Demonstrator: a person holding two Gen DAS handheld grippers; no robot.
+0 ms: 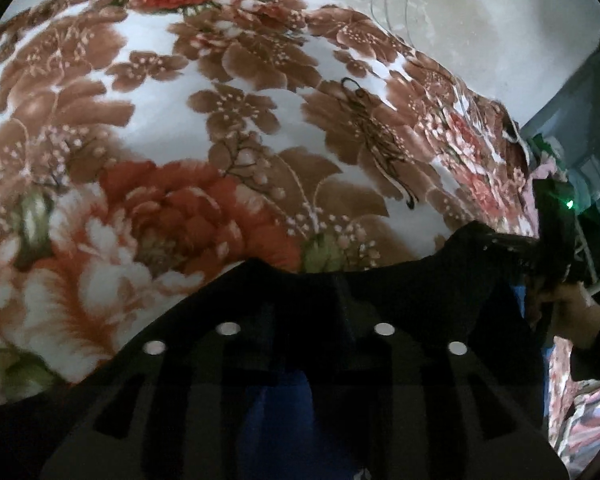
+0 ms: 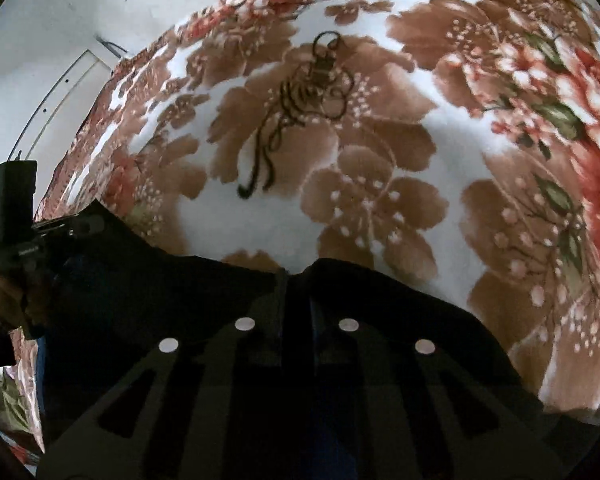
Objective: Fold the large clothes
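A dark garment (image 1: 440,264) hangs stretched between my two grippers, in front of a floral blanket (image 1: 220,120). In the left wrist view my left gripper (image 1: 304,280) has its fingers somewhat apart, with dark and blue cloth over and between them. Whether the pads press on it is lost in shadow. In the right wrist view my right gripper (image 2: 296,276) has its fingers nearly together at the top edge of the dark garment (image 2: 160,272), shut on it. Each view shows the other gripper at its edge: the right gripper (image 1: 556,216) and the left gripper (image 2: 12,200).
The floral blanket (image 2: 380,160) covers a broad surface behind the garment, and a tangle of black thread (image 2: 312,92) lies on it. A pale wall (image 1: 460,20) rises beyond. A person's hand (image 1: 576,312) holds the right gripper. Blue-grey furniture (image 1: 580,120) stands at the far right.
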